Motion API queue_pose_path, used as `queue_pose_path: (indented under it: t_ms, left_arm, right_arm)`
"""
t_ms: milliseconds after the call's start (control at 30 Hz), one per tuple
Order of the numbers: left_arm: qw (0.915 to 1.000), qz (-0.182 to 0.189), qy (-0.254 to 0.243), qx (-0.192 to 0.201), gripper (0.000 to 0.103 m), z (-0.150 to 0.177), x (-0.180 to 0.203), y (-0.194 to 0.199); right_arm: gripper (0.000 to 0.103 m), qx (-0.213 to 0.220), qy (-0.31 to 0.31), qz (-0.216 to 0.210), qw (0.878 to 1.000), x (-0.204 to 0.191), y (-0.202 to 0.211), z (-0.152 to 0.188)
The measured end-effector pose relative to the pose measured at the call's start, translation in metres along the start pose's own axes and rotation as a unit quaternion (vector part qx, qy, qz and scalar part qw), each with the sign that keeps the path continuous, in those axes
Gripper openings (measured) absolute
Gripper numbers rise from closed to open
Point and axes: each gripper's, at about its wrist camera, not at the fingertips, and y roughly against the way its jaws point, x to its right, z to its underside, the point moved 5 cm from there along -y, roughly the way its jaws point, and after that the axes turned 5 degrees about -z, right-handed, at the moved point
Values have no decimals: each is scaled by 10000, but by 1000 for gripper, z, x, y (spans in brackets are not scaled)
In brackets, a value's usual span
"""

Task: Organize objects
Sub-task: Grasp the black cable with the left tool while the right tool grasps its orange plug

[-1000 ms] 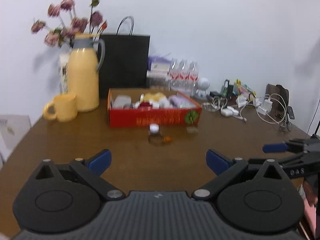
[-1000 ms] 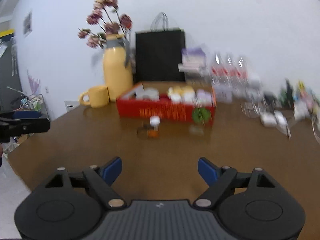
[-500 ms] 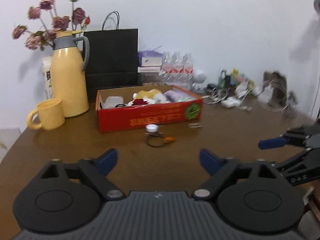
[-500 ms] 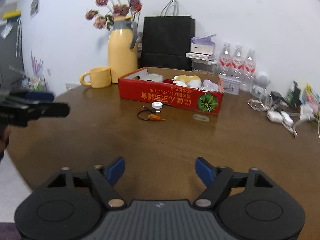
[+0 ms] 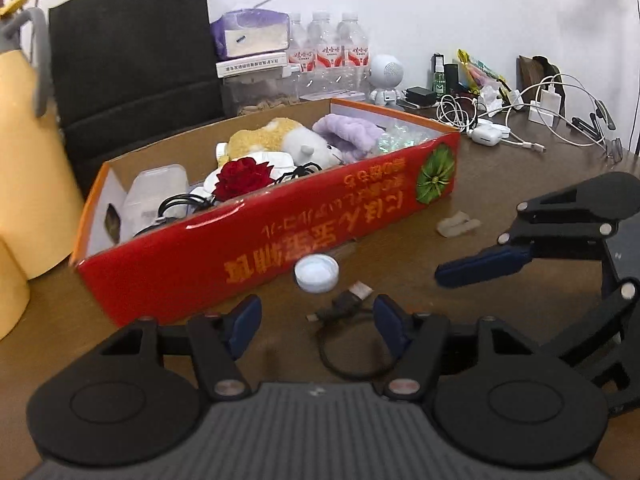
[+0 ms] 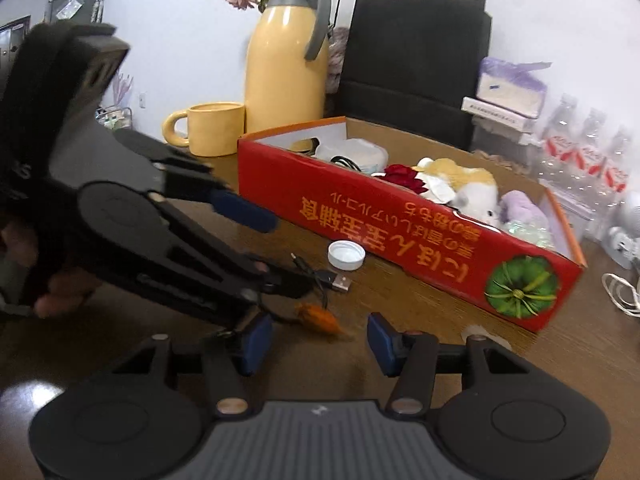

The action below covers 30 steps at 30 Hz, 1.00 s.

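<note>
A red cardboard box (image 5: pixel 256 248) (image 6: pixel 420 240) holds a plush toy, a red rose, a purple cloth and cables. In front of it on the brown table lie a white bottle cap (image 5: pixel 317 274) (image 6: pixel 346 255), a black USB cable (image 5: pixel 352 332) (image 6: pixel 320 276), a small orange object (image 6: pixel 320 319) and a translucent clip (image 5: pixel 458 226). My left gripper (image 5: pixel 316 320) is open, low over the cable loop. My right gripper (image 6: pixel 316 338) is open, just short of the orange object. Each gripper shows in the other's view (image 5: pixel 480 268) (image 6: pixel 244 210).
A yellow thermos jug (image 6: pixel 286 60) with flowers and a yellow mug (image 6: pixel 212 128) stand left of the box. A black paper bag (image 5: pixel 132 48), tissue box, water bottles (image 5: pixel 328 50), a small white robot figure, chargers and white cables (image 5: pixel 500 128) line the back and right.
Both grippers have moved forward and down toward the loose items in front of the red box and closed in on each other. Both stay open.
</note>
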Motion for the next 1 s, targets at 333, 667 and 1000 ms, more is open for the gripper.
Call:
queue_pose_path:
  t_ms: [333,667,1000]
  left_arm:
    - [9993,222,-202,-221,20,7,10,3]
    - [9958,-709,567,112,19,34,25,113]
    - [9862,-1034,1141,614,20,46,58,223]
  right_arm:
    - [16,82,-13,-171,9998,-3,3,5]
    - [16,560,-742,283,9953,-20,75,28]
    - [16,499,-1140,644,9901,-66,140,75]
